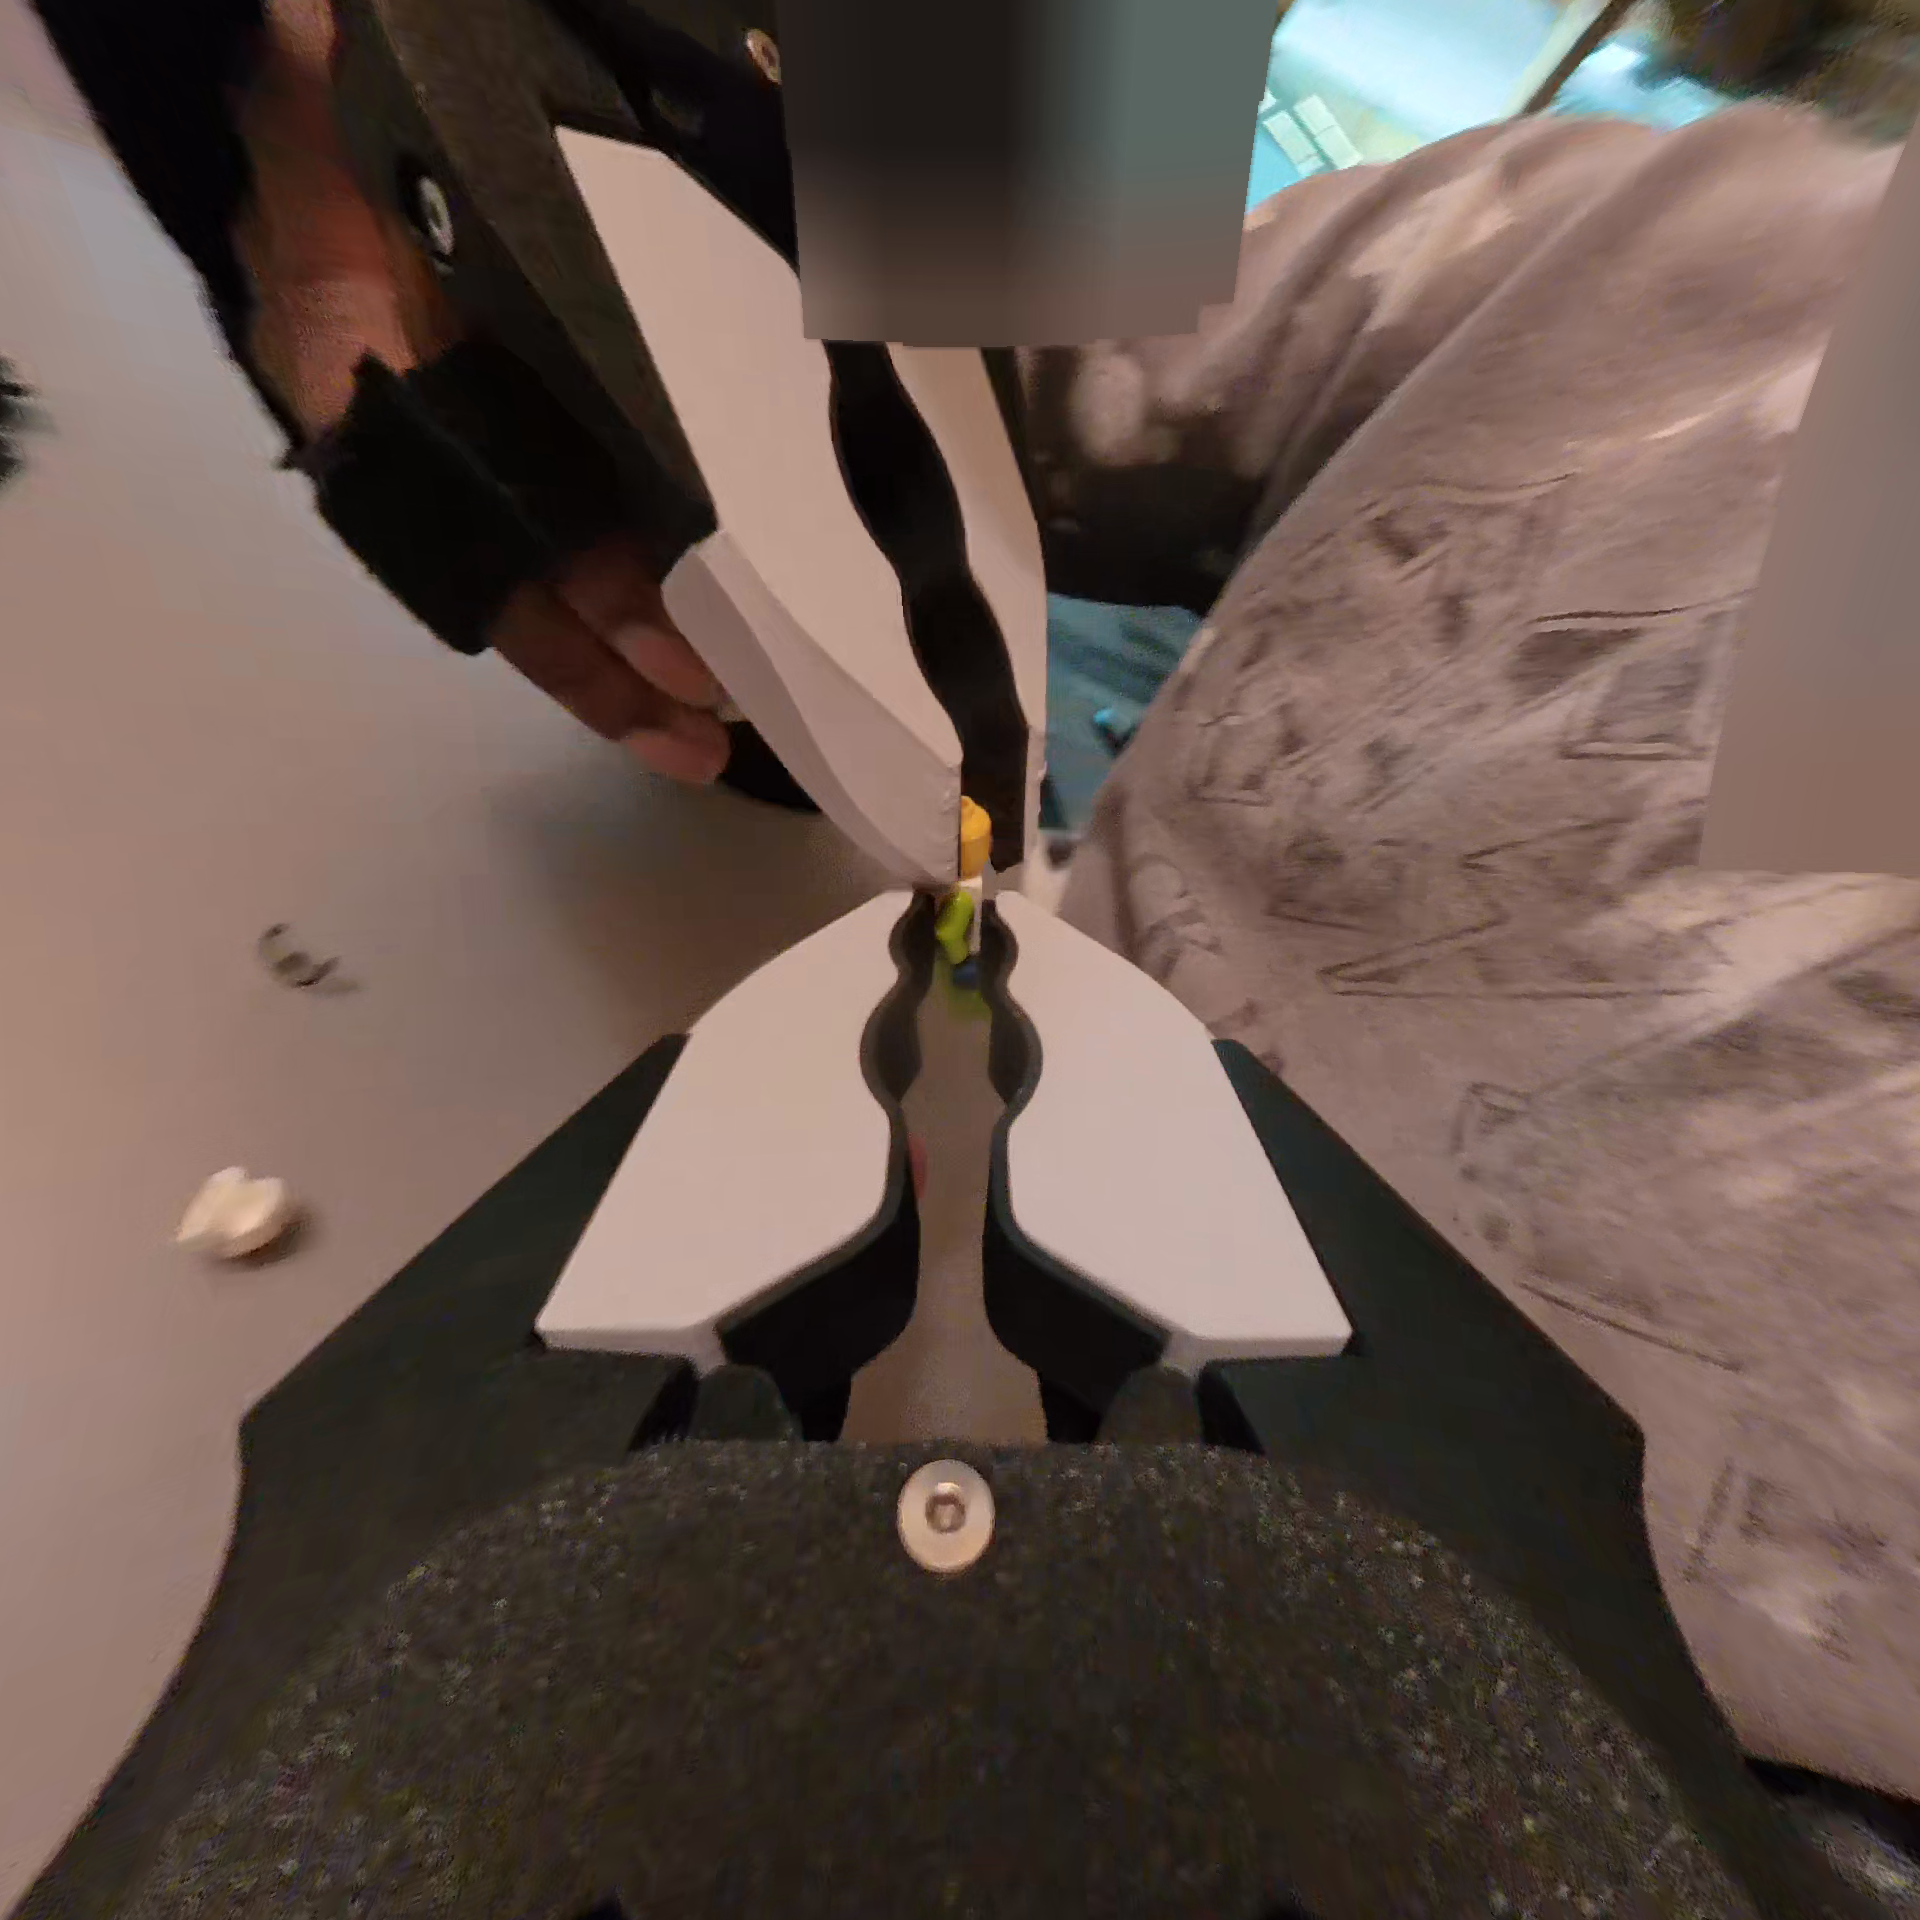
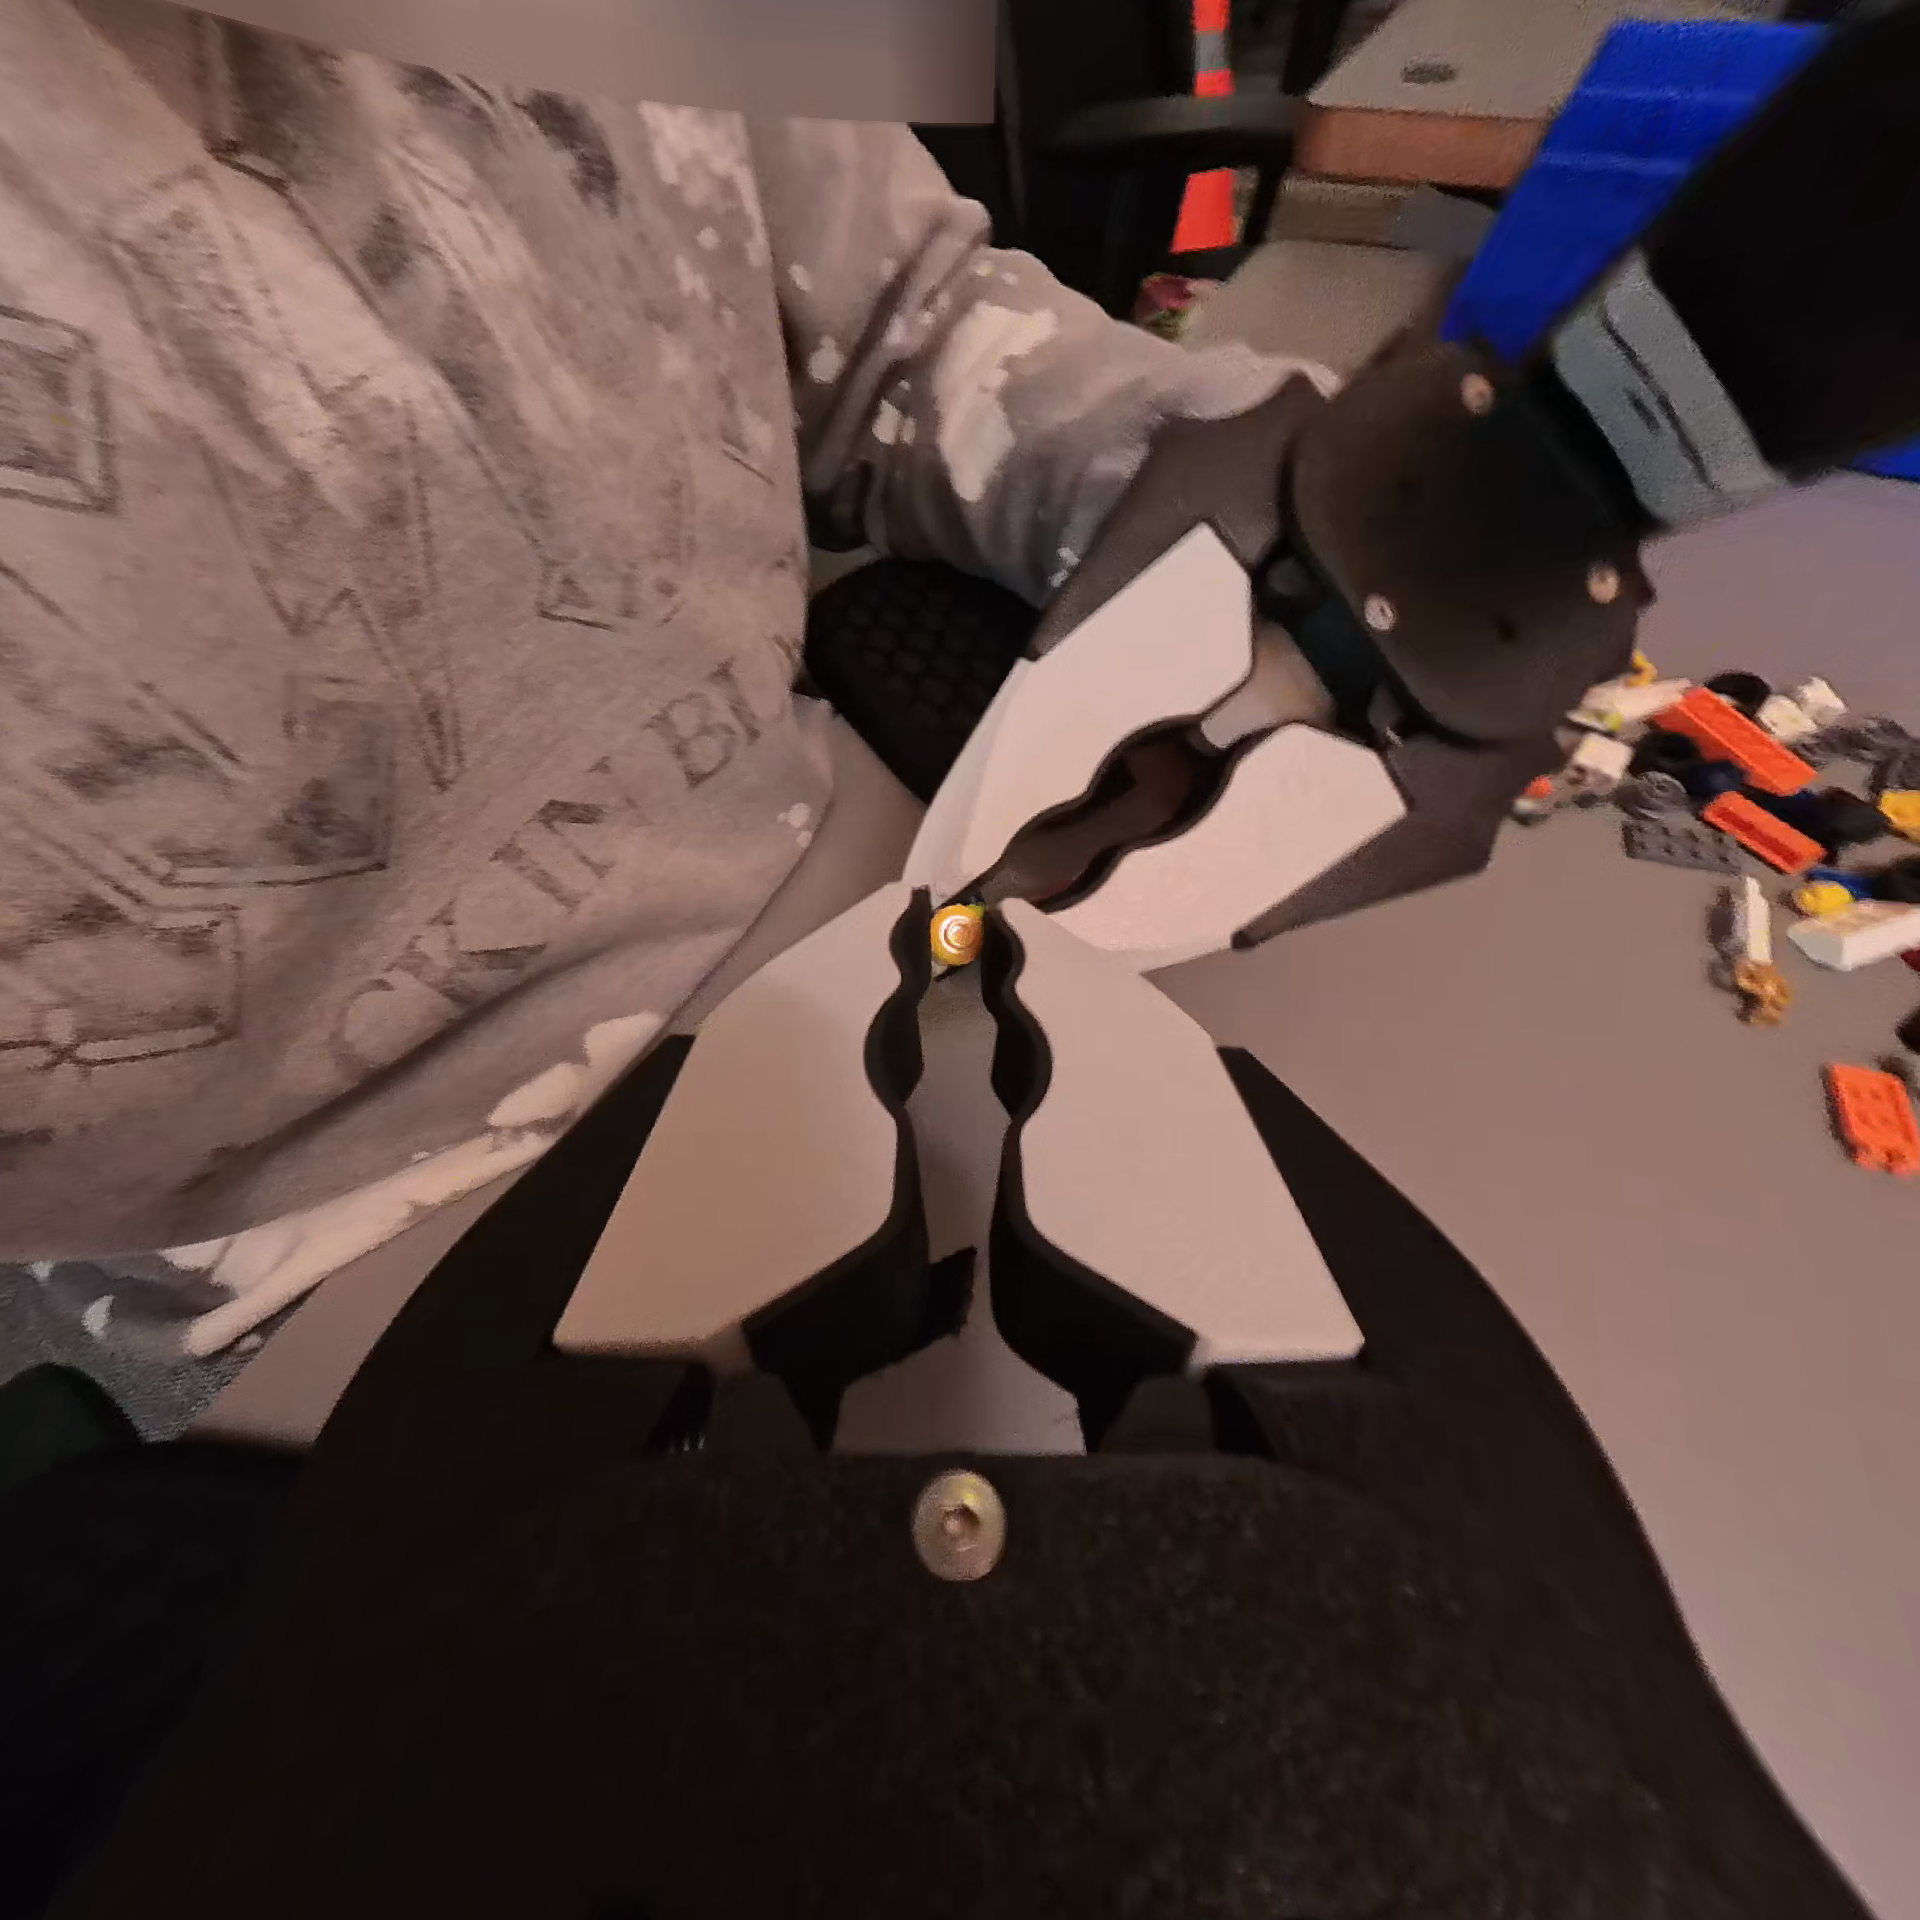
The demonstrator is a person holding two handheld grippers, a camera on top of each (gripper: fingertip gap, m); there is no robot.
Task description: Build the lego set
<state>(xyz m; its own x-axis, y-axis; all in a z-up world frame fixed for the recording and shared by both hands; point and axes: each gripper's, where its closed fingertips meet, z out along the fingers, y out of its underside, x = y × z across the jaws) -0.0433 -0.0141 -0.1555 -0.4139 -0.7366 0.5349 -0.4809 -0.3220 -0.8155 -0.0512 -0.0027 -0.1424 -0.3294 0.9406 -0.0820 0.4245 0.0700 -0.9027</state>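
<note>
Left wrist view, minifigure (image 1: 964, 904) pinched between left gripper (image 1: 954, 914) tips

Left hand-held gripper (image 1: 954, 925) pinching minifigure (image 1: 961, 914), right hand-held gripper (image 1: 982, 831) gripping its yellow head (image 1: 975, 826)

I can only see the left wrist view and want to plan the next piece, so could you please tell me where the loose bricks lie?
Observer: A pile of loose bricks lies on the grey table, at the right of the right wrist view.
Operator: Thank you. Is anything lying apart from it?
Observer: Yes, an orange plate lies alone, nearer that camera than the pile.
Operator: And how does the minifigure look from there?
Observer: The minifigure shows the top stud of its yellow head to that camera.
</note>
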